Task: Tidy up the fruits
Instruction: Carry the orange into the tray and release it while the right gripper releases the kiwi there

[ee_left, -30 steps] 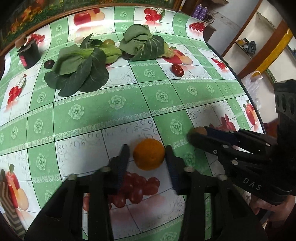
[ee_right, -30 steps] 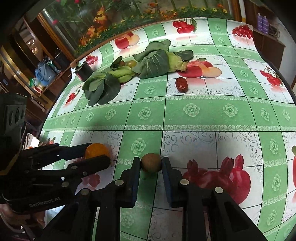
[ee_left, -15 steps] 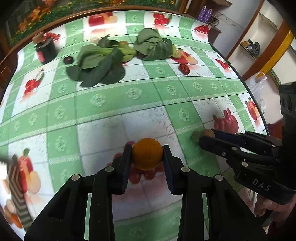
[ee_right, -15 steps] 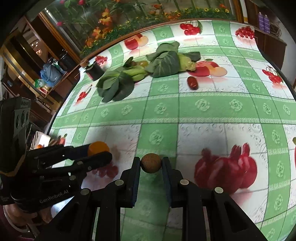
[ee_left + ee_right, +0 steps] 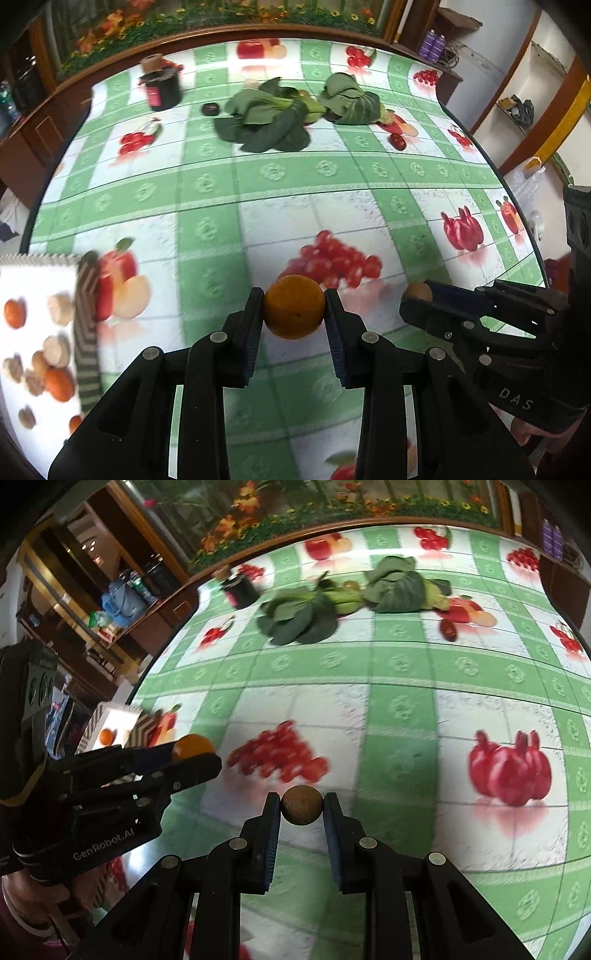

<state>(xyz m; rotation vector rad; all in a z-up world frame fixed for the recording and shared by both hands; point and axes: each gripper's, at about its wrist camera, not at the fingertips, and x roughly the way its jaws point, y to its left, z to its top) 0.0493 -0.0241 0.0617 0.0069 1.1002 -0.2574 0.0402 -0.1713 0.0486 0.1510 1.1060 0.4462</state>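
Note:
My left gripper [image 5: 294,312] is shut on an orange [image 5: 294,311] and holds it above the table's near part. It also shows in the right wrist view [image 5: 192,755], at the left, with the orange [image 5: 192,746] between its fingers. My right gripper [image 5: 301,805] is shut on a small brown round fruit [image 5: 301,805], lifted off the cloth. It shows in the left wrist view [image 5: 419,295] at the right with the brown fruit [image 5: 418,291]. A white box with a striped rim [image 5: 35,332] at the left holds several oranges and brown fruits.
The table has a green and white fruit-print cloth [image 5: 295,192]. Two leafy greens [image 5: 269,122] [image 5: 352,101], a red date [image 5: 397,140], a dark fruit [image 5: 210,109] and a black jar [image 5: 162,86] lie at the far side. Shelves stand beyond the table's right edge.
Both grippers have risen and drawn back with their fruits. The left view has swung left, so the white box of fruits has come into sight.

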